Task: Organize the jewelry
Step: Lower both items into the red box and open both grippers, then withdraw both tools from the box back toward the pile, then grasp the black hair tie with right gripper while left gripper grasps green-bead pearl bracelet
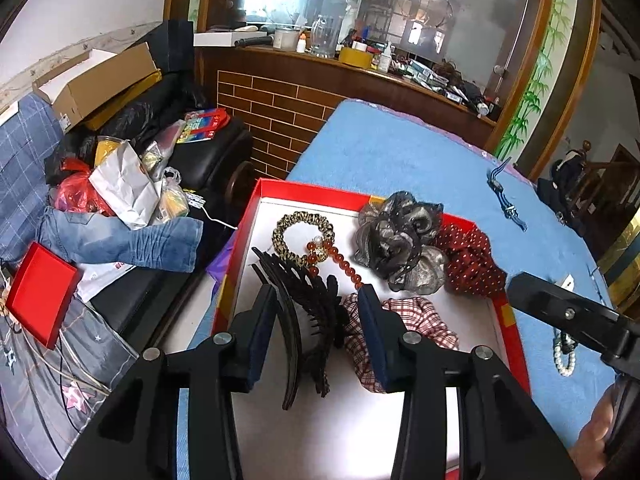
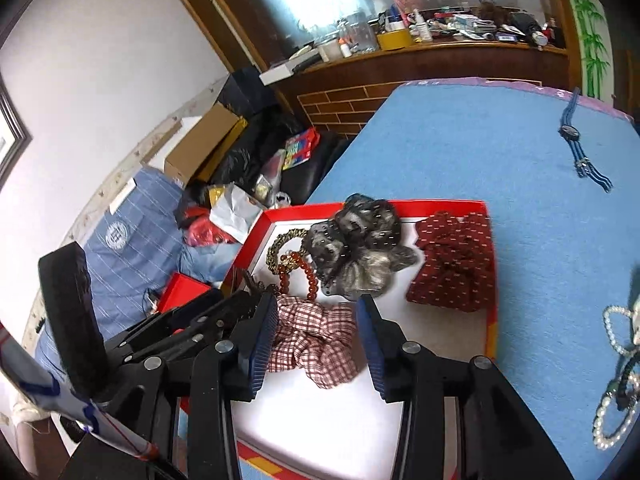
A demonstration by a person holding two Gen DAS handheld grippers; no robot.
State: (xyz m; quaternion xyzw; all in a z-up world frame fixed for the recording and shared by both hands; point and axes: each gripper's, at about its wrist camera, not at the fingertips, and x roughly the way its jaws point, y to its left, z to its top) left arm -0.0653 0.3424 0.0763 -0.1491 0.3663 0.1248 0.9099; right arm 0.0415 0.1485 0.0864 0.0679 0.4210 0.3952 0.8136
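Note:
A red box (image 1: 312, 190) with a white floor lies on the blue tablecloth (image 1: 400, 148). In it are a leopard scrunchie (image 1: 288, 228), an amber bead bracelet (image 1: 344, 264), a grey scrunchie (image 1: 400, 240), a red dotted scrunchie (image 1: 472, 264), a plaid scrunchie (image 2: 316, 344) and a black hair clip (image 1: 312, 312). My left gripper (image 1: 316, 288) hangs open over the clip, pads apart from it. My right gripper (image 2: 316, 298) stands open above the plaid scrunchie, which rests on the box floor. Neither gripper holds anything.
A blue-strapped watch (image 2: 580, 148) lies on the cloth beyond the box. Pearl bracelets (image 2: 612, 420) and a dark bracelet lie to the right of the box. Left of the table, a sofa holds jeans, bags, cardboard boxes and a small red lid (image 1: 40, 292).

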